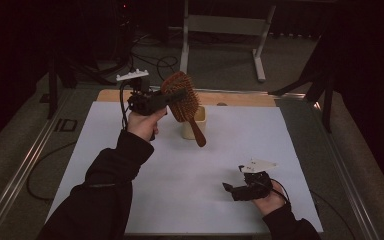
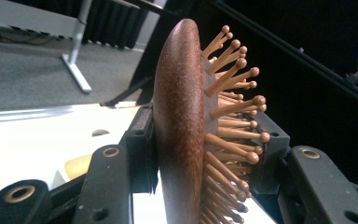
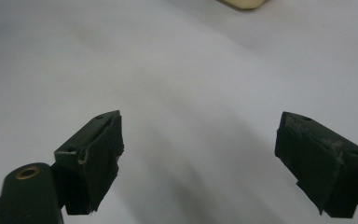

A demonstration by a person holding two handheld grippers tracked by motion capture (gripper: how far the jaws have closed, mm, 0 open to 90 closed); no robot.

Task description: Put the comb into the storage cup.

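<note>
Left gripper [image 1: 172, 97]: raised above the far half of the table, at about 11 o'clock from the table's middle in the high view; jaws clamped on the paddle head of the wooden hairbrush [image 1: 182, 100], one jaw on the smooth brown back, the other among the ball-tipped bristles, as the left gripper view shows [image 2: 200, 135]; brush held clear of the surface, head uppermost, handle slanting down toward 5 o'clock, its tip in front of the cream cup [image 1: 195, 125] in that view; whether handle and cup touch cannot be told. Cream cup: standing on the white table cover [image 1: 180, 190], just below the brush head, at about 12 o'clock from the table's middle. Right gripper [image 1: 230, 190]: low over the near right part of the cover, at about 5 o'clock, well apart from brush and cup; jaws pointing toward 9 o'clock; in the right gripper view [image 3: 198, 158] they stand wide apart with nothing between them, bare white cover beneath, pads touching no object.
</note>
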